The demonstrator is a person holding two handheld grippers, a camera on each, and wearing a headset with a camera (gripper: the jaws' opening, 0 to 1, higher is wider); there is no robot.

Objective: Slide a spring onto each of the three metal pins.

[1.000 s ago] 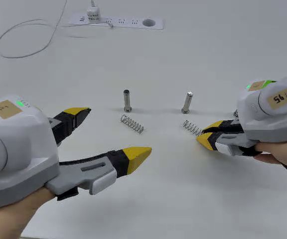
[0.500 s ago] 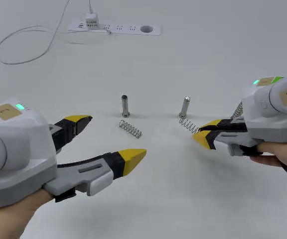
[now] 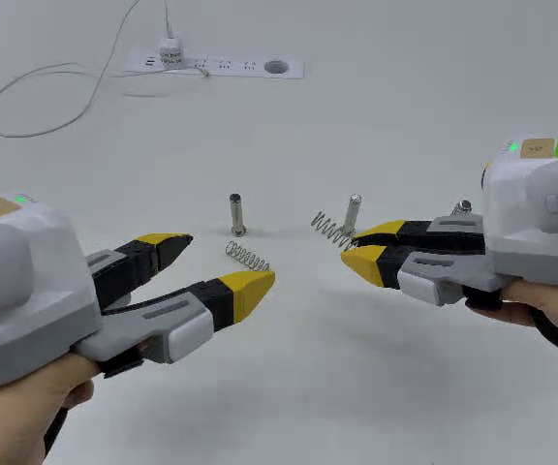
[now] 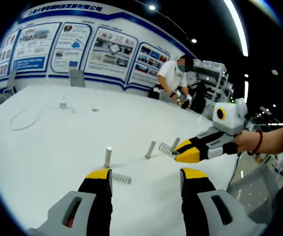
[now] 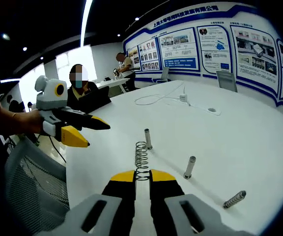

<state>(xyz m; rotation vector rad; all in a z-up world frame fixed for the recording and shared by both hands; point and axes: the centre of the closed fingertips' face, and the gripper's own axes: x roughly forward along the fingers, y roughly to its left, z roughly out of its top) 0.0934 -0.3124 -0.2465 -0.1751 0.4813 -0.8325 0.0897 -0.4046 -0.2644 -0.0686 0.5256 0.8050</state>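
Two bare metal pins stand upright on the white table, the left pin [image 3: 235, 214] [image 5: 147, 138] and the middle pin [image 3: 352, 213] [image 5: 189, 167]. A third pin [image 3: 462, 206] [image 5: 235, 199] wears a spring and sits half hidden behind my right gripper. My right gripper [image 3: 356, 248] [image 5: 141, 176] is shut on the end of a spring [image 3: 326, 230] [image 5: 141, 158], held in the air just left of the middle pin. A loose spring [image 3: 247, 257] [image 4: 122, 178] lies in front of the left pin. My left gripper [image 3: 211, 263] [image 4: 146, 177] hovers open near it, holding nothing.
A white power strip [image 3: 216, 66] and a looping white cable [image 3: 46, 87] lie at the table's far side. People sit at another table in the background [image 5: 82, 81]. A mesh chair [image 5: 28, 187] stands beside the table's edge.
My right gripper has closed on the spring that lay by the middle pin, raised it off the table and carried it left. The left gripper has stayed open, about where it was.
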